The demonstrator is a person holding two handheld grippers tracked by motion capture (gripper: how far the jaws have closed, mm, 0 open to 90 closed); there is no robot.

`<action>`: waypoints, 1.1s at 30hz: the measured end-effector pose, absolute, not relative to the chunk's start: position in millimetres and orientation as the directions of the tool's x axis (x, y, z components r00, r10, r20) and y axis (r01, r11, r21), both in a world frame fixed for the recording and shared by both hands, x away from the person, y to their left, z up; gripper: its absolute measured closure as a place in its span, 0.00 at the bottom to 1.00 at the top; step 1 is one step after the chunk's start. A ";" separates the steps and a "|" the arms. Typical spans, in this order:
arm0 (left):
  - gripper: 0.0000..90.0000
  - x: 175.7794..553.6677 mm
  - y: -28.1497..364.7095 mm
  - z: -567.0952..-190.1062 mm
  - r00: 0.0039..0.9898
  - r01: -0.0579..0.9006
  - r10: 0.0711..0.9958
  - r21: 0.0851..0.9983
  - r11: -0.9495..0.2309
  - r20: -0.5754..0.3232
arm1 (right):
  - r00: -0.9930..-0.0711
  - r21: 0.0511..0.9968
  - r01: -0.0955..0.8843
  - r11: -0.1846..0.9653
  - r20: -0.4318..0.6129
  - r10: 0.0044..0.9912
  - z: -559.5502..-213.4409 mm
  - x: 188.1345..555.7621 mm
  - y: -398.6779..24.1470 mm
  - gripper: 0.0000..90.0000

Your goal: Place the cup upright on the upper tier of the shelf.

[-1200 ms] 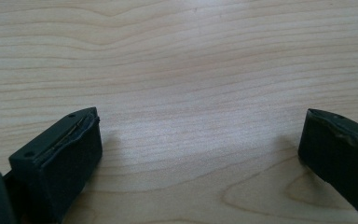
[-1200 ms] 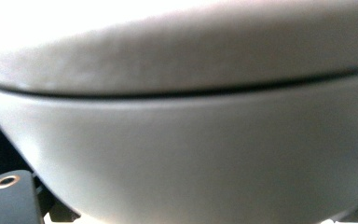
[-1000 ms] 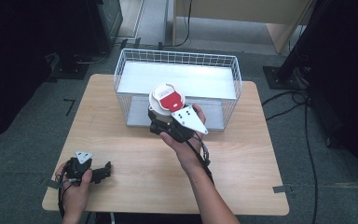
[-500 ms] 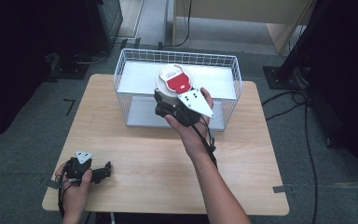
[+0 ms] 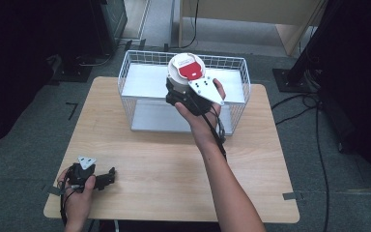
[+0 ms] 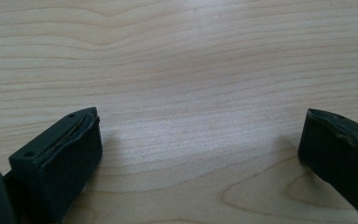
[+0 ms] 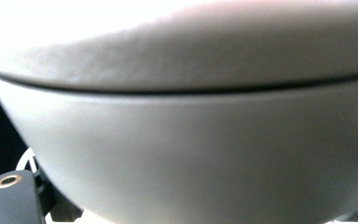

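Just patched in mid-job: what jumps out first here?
The white tub with a red-patched lid, clamped in the right gripper and held over the wire basket at the table's far side. The left gripper rests open on the table's near-left corner.

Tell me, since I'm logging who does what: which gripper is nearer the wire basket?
Right. The right gripper holds a white, red-topped container above the wire basket. The left gripper rests open on the table near its front left corner, well away from the basket.
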State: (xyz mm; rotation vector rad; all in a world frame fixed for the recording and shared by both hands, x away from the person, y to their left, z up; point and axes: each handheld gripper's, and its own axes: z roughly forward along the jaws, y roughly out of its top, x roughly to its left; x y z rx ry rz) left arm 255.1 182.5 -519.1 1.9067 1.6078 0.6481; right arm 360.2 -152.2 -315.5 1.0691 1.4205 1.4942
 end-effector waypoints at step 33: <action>0.00 255.2 182.5 -519.2 0.164 0.716 0.986 0.687 -0.124 0.007 | -0.210 0.994 0.093 -0.055 0.073 0.975 -314.5 435.9 -153.0 0.12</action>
